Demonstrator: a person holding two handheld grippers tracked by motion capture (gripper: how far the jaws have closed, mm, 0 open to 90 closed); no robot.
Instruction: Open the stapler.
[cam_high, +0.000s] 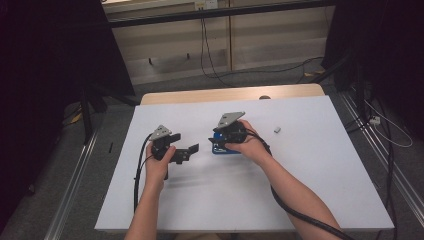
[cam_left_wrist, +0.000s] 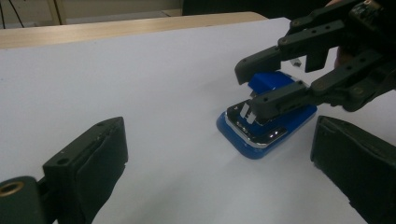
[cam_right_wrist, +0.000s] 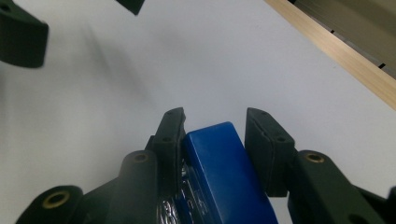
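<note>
A blue stapler (cam_high: 223, 148) with a shiny metal base lies flat near the middle of the white table (cam_high: 300, 175). My right gripper (cam_high: 216, 140) reaches over it from the right, and its two jaws press on either side of the stapler's blue top arm (cam_right_wrist: 219, 168). From the left gripper view the stapler (cam_left_wrist: 268, 133) rests on the table with the right gripper (cam_left_wrist: 247, 88) clamped across it. My left gripper (cam_high: 185, 143) stands open a short way left of the stapler, its jaws wide apart and nothing between them (cam_left_wrist: 217, 140).
A small white object (cam_high: 277, 130) lies to the right of the stapler. A wooden strip (cam_high: 230, 93) runs along the table's far edge. Cables trail from both grippers toward the near edge, and more cables lie on the floor beyond.
</note>
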